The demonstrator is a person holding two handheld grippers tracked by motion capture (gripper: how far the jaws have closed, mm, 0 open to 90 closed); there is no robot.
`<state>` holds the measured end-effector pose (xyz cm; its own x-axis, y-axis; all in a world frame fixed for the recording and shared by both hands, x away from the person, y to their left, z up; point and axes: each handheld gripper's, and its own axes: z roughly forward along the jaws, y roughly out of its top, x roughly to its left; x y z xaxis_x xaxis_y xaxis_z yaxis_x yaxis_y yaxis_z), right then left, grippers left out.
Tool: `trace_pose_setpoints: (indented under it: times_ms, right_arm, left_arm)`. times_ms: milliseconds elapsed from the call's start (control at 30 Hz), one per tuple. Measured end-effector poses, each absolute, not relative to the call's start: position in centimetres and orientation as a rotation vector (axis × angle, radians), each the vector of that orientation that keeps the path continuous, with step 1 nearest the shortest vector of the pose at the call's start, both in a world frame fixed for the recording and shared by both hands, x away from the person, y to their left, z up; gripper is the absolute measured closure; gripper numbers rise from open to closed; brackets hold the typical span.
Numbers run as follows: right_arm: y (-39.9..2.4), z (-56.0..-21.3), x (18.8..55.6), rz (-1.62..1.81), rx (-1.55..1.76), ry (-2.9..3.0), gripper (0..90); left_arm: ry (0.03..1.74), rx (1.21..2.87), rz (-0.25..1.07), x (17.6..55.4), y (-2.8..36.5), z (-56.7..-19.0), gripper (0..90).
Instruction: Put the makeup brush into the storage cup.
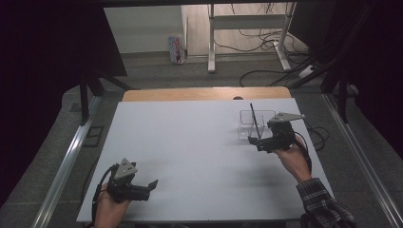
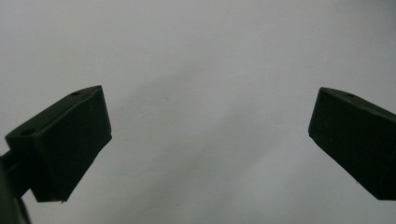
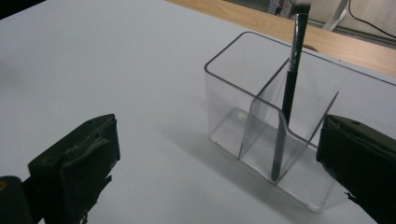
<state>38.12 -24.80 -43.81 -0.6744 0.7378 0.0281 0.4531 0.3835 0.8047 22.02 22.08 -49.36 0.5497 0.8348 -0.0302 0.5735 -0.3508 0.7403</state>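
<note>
A clear plastic organizer (image 1: 247, 118) with several compartments stands on the white table top (image 1: 190, 142) at the right. A black pen (image 1: 254, 121) stands tilted in one compartment. In the right gripper view the organizer (image 3: 233, 93) sits just ahead of the jaws, and the pen (image 3: 289, 88) leans against a divider. My right gripper (image 1: 255, 141) (image 3: 217, 135) is open just in front of the organizer, with nothing between its jaws. Near the front left edge my left gripper (image 1: 152, 184) (image 2: 210, 112) is open over bare table.
A wooden strip (image 1: 204, 93) runs along the table's far edge. Metal rails (image 1: 71, 152) flank both sides. Beyond the table are desk legs (image 1: 211, 47) and floor cables (image 1: 266, 38). A plaid sleeve (image 1: 323, 204) comes in at the bottom right.
</note>
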Motion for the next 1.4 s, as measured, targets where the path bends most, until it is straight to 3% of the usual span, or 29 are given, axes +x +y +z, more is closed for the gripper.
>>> trace_pose_setpoints:
  times_ms: [1400]
  right_arm:
    - [-25.2,-45.3,33.8,1.167,1.008,2.401,0.0]
  left_arm:
    - [1.156,2.073,0.437,22.3,22.4,-49.6,0.0]
